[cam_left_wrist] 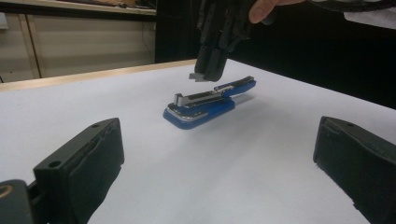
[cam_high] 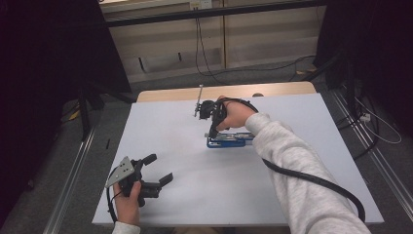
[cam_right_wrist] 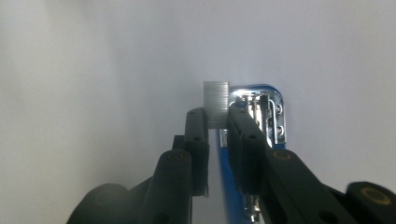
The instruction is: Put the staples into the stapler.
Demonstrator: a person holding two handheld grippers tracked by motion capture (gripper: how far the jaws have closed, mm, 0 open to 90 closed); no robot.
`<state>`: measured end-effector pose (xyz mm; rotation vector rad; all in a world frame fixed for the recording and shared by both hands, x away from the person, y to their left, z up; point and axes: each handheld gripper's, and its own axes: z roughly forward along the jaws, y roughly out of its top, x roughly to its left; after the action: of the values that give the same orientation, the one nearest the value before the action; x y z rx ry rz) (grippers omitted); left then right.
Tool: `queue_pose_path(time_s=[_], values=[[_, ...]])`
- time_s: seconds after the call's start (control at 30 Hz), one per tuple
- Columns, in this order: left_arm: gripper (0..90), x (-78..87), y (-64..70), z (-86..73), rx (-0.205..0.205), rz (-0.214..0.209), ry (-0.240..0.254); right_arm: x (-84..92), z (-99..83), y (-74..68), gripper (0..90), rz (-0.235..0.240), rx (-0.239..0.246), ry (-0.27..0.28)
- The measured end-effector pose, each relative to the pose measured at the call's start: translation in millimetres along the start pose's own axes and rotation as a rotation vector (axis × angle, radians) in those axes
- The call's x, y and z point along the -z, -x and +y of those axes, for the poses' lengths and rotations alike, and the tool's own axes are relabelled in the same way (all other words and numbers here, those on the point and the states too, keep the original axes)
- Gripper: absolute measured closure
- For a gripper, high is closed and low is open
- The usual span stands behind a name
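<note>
Right tongs (cam_right_wrist: pixel 215 119) point down over the blue stapler (cam_left_wrist: pixel 205 105), clamped on a small grey strip of staples (cam_right_wrist: pixel 216 102) that sticks out past the tips. In the left gripper view the strip (cam_left_wrist: pixel 196 76) hangs just above the stapler's open metal magazine, not touching it. Stapler lies flat on the white desk (cam_high: pixel 170 126), toward the far middle, top arm swung back. Left tongs (cam_high: pixel 158 169) sit near the front left corner, jaws wide apart, nothing between them, well apart from the stapler (cam_high: pixel 226 140), held low over the desk by the person's hand
</note>
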<state>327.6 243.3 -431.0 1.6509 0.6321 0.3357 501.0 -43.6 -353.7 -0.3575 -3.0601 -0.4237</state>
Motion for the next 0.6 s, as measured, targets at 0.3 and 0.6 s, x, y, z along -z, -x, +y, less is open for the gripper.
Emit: queue_pose_path(time_s=[0.3,0.6], values=[[2.0,-1.3,1.8,-0.5,0.001,-0.014,-0.006,-3.1,-0.5,12.3,78.6,-0.008,-0.003,0.002],[2.6,-1.1,2.9,-0.7,-0.001,-0.017,-0.011,-8.8,0.6,19.4,78.6,-0.018,0.024,-0.009]])
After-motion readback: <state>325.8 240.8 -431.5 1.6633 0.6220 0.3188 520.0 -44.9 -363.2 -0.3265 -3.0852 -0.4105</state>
